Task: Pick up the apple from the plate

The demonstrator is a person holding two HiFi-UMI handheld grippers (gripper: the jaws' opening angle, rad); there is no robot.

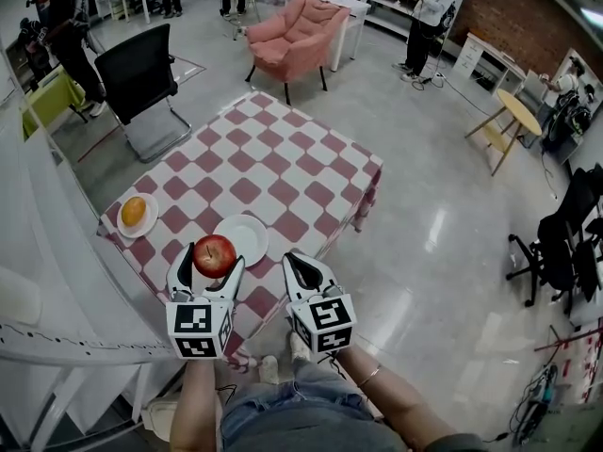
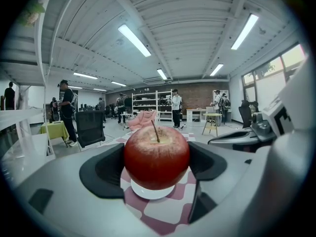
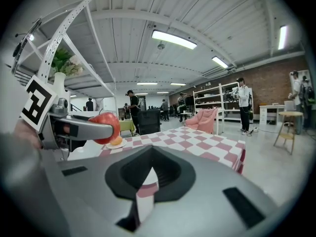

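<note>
We're over the checked table point(image 1: 283, 172), and the left gripper point(image 1: 215, 256) has the apple point(image 1: 215, 253) pinched between its two dark pads point(image 2: 106, 172). The red fruit sits upright, stem pointing up. In the left gripper view the apple point(image 2: 156, 157) fills the gap between the jaws, with the white plate point(image 2: 148, 191) showing small below and beyond it, so the fruit hangs clear of the dish. From the head view it hovers over the plate's point(image 1: 252, 238) near-left rim. Just to the right, the right gripper point(image 1: 294, 258) is at the table's near edge, its jaws pressed together with only a thin slit between them and nothing in it. Over at the left edge, an orange point(image 1: 134, 211) rests on a second plate point(image 1: 149, 222).
</note>
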